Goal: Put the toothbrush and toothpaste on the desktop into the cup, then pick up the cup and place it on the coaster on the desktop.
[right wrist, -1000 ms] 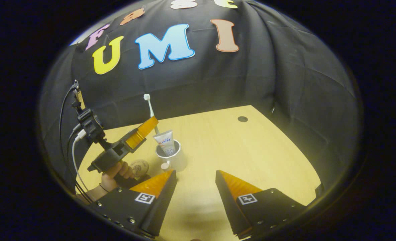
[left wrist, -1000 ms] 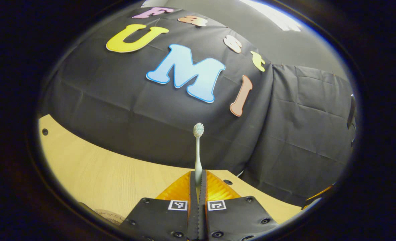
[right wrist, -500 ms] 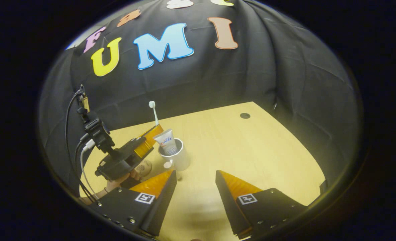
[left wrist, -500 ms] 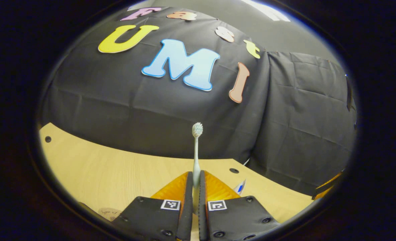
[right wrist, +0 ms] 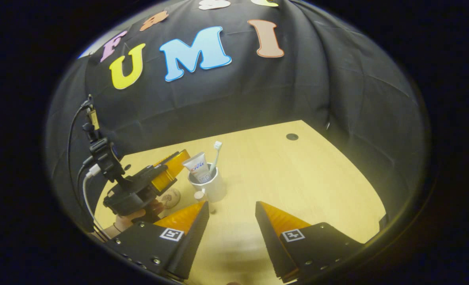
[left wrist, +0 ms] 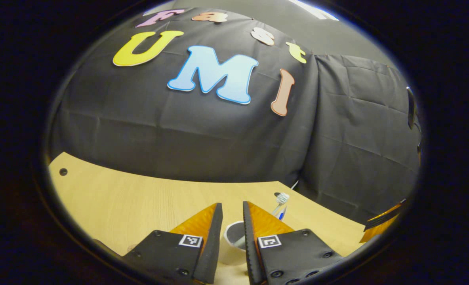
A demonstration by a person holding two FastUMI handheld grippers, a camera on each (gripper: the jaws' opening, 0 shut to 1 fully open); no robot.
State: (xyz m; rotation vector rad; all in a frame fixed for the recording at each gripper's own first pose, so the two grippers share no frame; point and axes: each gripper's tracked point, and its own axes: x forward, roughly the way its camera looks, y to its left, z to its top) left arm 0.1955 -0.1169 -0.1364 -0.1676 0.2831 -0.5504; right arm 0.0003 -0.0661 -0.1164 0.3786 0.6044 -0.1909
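Observation:
A white cup (right wrist: pixel 210 188) stands on the wooden desktop (right wrist: pixel 298 178). It holds the toothpaste tube (right wrist: pixel 197 166) and the toothbrush (right wrist: pixel 216 152), which leans right with its bristles up. In the right gripper view my left gripper (right wrist: pixel 179 158) hovers open just left of the cup, held by a hand (right wrist: pixel 133 213). In the left gripper view the cup (left wrist: pixel 232 241) sits below the open left gripper (left wrist: pixel 231 205), with the toothbrush head (left wrist: pixel 282 198) to the right. My right gripper (right wrist: pixel 231 204) stands open and holds nothing, in front of the cup.
A round brown coaster (right wrist: pixel 171 198) lies on the desktop just left of the cup, partly behind the left gripper. The desktop has small dark holes (right wrist: pixel 292 136). Black cloth walls close the back and right sides. Cables hang from the left gripper's rear (right wrist: pixel 88 174).
My left gripper opened and let go of the toothbrush, which dropped into the cup and now leans right. The left gripper sank slightly. The right gripper stayed still.

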